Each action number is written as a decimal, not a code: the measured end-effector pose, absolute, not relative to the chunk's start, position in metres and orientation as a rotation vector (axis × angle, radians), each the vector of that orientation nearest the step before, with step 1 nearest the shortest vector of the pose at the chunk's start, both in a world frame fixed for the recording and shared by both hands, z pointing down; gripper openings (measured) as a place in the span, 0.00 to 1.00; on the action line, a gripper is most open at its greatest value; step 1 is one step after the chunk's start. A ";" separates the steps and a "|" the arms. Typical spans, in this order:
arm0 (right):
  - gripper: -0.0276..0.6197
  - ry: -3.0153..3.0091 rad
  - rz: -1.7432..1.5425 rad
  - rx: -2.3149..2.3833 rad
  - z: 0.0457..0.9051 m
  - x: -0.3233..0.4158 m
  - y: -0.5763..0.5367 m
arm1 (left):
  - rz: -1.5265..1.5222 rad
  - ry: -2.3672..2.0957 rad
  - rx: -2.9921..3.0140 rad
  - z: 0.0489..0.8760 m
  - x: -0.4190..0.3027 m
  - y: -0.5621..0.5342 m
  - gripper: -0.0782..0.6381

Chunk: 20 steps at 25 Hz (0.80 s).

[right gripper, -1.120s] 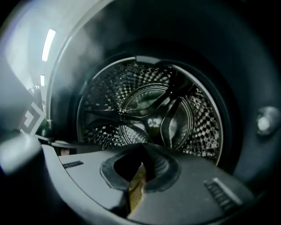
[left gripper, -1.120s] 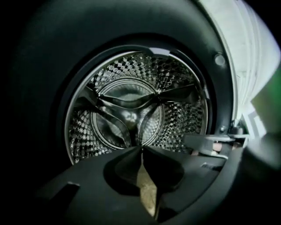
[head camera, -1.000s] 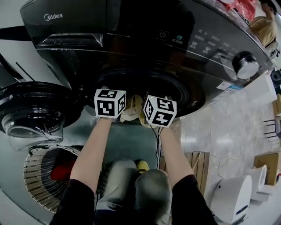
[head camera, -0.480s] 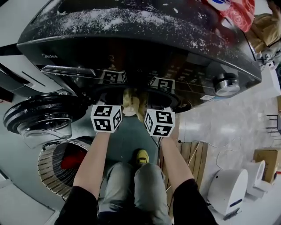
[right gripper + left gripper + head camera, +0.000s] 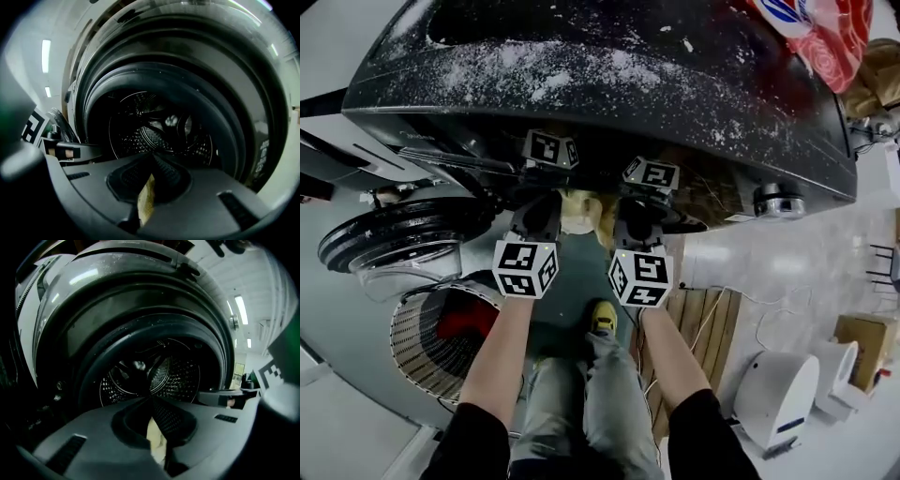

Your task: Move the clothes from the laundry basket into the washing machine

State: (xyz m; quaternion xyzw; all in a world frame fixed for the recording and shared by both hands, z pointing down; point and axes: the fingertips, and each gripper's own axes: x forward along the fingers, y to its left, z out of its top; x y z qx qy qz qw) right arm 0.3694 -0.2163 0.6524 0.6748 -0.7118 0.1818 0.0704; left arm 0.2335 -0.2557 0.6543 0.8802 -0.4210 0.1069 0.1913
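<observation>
At left, the laundry basket (image 5: 427, 366) held a red garment (image 5: 467, 323), so loading was judged unfinished. The left gripper (image 5: 547, 201) was clamped tight on a cream garment (image 5: 579, 214) hanging at the open mouth of the washing machine (image 5: 609, 84). The right gripper (image 5: 628, 210) was likewise closed on that cloth. No clothes could be made out in the drum (image 5: 159, 131).

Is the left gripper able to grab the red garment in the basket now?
Probably not: left gripper is shut on cream cloth at the washer opening; red garment lies lower, in the basket.
</observation>
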 end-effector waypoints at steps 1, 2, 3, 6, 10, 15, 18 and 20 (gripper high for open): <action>0.05 -2.147 0.544 2.028 0.652 0.367 -0.212 | 0.298 -1.184 2.475 0.654 0.232 -0.253 0.12; 0.05 -2.155 0.537 2.029 0.650 0.365 -0.209 | 0.296 -1.186 2.479 0.653 0.230 -0.250 0.12; 0.05 -2.165 0.527 2.031 0.647 0.363 -0.205 | 0.297 -1.187 2.485 0.652 0.228 -0.247 0.12; 0.05 -2.180 0.505 2.033 0.637 0.357 -0.192 | 0.308 -1.185 2.488 0.650 0.215 -0.235 0.12; 0.05 -2.175 0.536 2.044 0.620 0.353 -0.168 | 0.335 -1.201 2.462 0.643 0.194 -0.213 0.12; 0.05 -2.137 0.561 2.063 0.596 0.349 -0.131 | 0.341 -1.209 2.443 0.619 0.171 -0.188 0.12; 0.05 -2.111 0.562 2.077 0.572 0.350 -0.109 | 0.357 -1.202 2.489 0.587 0.164 -0.173 0.12; 0.05 -2.103 0.560 2.104 0.549 0.352 -0.097 | 0.366 -1.211 2.518 0.565 0.159 -0.165 0.12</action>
